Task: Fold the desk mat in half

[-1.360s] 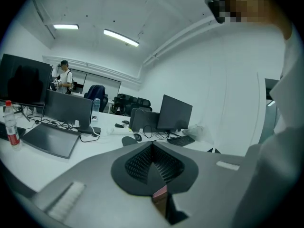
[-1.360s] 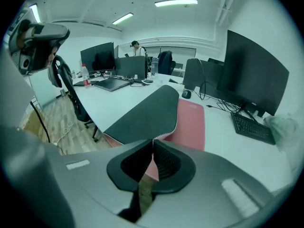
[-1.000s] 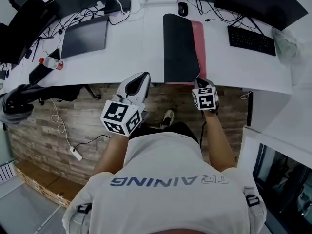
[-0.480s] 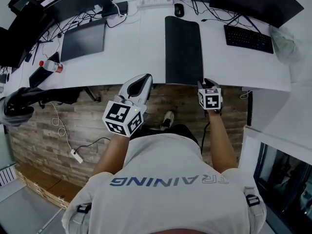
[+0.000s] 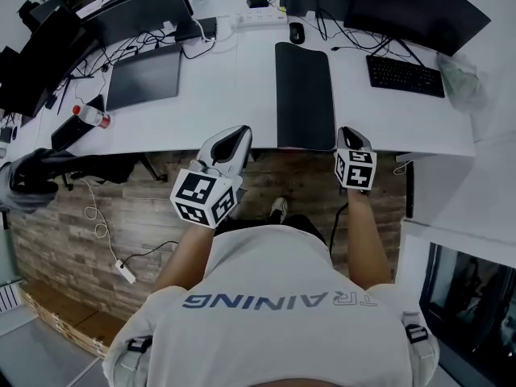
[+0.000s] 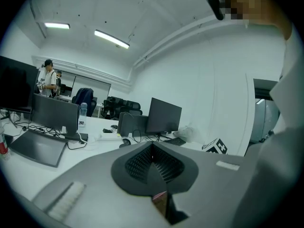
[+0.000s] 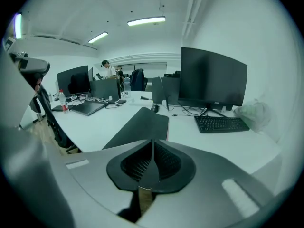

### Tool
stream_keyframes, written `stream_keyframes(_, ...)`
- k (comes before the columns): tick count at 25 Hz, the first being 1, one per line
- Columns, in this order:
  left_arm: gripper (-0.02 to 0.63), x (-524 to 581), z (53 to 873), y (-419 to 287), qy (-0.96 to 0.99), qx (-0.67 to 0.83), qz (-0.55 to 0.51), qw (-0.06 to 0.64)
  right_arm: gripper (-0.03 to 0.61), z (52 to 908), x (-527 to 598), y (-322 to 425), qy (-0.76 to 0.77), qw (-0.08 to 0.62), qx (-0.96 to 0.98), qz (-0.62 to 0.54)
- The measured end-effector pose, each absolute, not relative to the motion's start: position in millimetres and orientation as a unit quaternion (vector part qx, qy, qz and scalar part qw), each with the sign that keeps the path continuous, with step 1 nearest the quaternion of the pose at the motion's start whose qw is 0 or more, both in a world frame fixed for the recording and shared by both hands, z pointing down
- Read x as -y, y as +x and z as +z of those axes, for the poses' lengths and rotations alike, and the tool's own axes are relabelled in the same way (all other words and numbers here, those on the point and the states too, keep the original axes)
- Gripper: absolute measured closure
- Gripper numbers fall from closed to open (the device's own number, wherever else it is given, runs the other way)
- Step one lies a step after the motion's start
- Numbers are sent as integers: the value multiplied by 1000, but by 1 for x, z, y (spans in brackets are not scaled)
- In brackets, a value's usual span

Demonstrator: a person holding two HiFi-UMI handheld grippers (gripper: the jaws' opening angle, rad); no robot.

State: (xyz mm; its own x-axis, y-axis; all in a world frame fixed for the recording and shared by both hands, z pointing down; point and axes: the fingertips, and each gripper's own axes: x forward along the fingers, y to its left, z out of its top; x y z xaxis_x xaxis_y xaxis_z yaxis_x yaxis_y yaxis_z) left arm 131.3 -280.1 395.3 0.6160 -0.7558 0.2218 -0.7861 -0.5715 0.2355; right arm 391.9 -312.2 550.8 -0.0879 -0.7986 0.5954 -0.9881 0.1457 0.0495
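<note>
The black desk mat (image 5: 305,95) lies folded into a long narrow strip on the white desk (image 5: 242,87), running from the near edge toward the mouse; in the right gripper view the desk mat (image 7: 140,125) stretches away just ahead. My right gripper (image 5: 352,133) hangs at the desk's near edge, just right of the mat's near corner and off it. Its jaws (image 7: 152,146) are closing with nothing between them. My left gripper (image 5: 234,135) sits at the desk edge left of the mat, jaws together and empty, as in its own view (image 6: 152,148).
A keyboard (image 5: 405,75) lies right of the mat and a mouse (image 5: 297,32) at its far end. A dark laptop (image 5: 145,75), a bottle (image 5: 90,115), monitors and cables fill the left and back. A chair (image 5: 32,176) stands at the left.
A red strip of the mat's underside showed along its right side a second ago; now only black shows. The right gripper has left the mat's near corner and pulled slightly back.
</note>
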Motion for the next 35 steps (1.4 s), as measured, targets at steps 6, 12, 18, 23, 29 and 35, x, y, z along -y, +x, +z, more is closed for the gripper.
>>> stream_keyframes(6, 615, 281, 368, 112, 889, 437, 28, 135, 565, 480, 313, 377, 647, 190, 723, 149)
stream_keyframes(12, 615, 286, 345, 88, 890, 444, 20, 98, 565, 390, 311, 353, 653, 111, 743, 92)
stream_keyframes(18, 615, 286, 313, 55, 888, 454, 4, 66, 568, 322, 297, 316, 639, 63, 765, 53)
stream_keyframes(23, 615, 280, 296, 18, 883, 467, -10, 47, 568, 281, 288, 268, 610, 27, 792, 13)
stream_keyframes(29, 615, 279, 284, -23, 872, 486, -28, 41, 566, 258, 283, 225, 586, 16, 810, -14)
stream_keyframes(35, 615, 283, 285, -41, 870, 489, -35, 46, 565, 265, 286, 202, 575, 32, 817, -8)
